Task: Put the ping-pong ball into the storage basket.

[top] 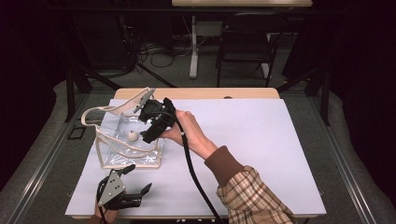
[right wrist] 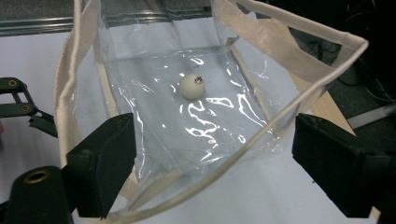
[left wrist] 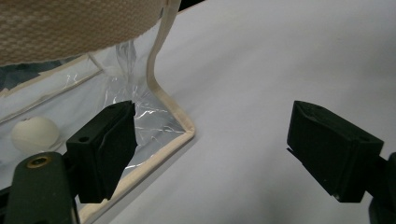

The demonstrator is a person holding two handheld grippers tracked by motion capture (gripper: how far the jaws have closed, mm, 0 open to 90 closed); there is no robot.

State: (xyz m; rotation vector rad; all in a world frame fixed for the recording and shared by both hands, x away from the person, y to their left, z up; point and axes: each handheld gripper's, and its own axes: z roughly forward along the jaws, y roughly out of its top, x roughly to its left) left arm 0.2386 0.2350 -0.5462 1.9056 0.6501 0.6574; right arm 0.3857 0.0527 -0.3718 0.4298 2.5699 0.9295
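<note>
From the right tongs (right wrist: 210, 163), spread wide, the white ball (right wrist: 192, 86) inside the clear bag (right wrist: 154, 116) shows a dark mark; left tongs (left wrist: 210, 149) gape wide beside the bag's corner.

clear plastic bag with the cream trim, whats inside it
Inside the clear plastic bag with cream fabric trim, one small off-white ball rests on its bottom. Glare on the creased plastic could hide something small, but nothing else shows.

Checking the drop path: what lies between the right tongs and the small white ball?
In the right gripper view, the bare interior of the clear plastic bag separates open right tongs from ball.
</note>
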